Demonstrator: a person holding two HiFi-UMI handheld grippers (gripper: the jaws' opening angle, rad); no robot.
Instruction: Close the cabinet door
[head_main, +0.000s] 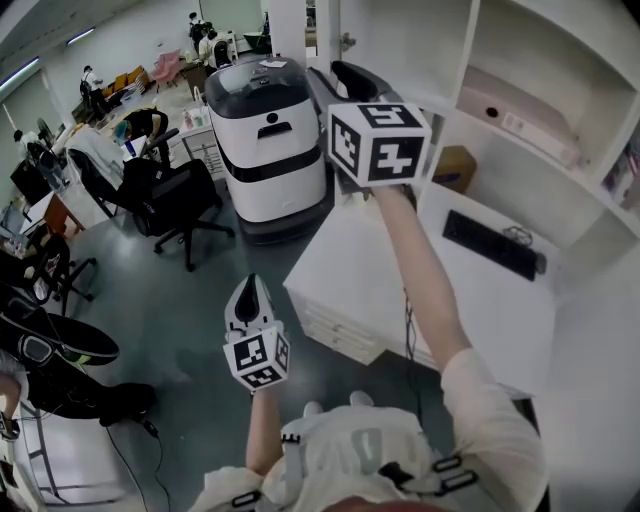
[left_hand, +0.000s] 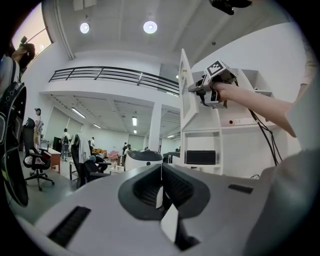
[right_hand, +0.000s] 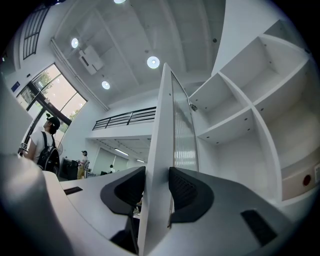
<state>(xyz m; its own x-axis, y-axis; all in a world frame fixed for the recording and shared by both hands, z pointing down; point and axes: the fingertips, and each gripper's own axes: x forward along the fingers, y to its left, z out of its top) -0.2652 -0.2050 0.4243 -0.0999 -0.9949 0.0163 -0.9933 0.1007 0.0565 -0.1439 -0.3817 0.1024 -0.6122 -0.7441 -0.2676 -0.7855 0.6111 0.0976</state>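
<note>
A white-and-black wheeled machine (head_main: 270, 130) was seen just left of the right gripper (head_main: 350, 80) and well beyond the left gripper (head_main: 248, 295). A black office chair (head_main: 175, 200) was placed farther left. Below and right of the right gripper, a black keyboard (head_main: 490, 245) was laid on a white desk (head_main: 350, 260), with a cardboard box (head_main: 455, 168) near it. People (head_main: 92, 85) were seen far off to the left.

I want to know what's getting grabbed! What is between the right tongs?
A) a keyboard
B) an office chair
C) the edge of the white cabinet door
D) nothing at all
C: in the right gripper view, the edge of the open cabinet door runs straight between the right tongs, with a dark pad against each side.
</note>
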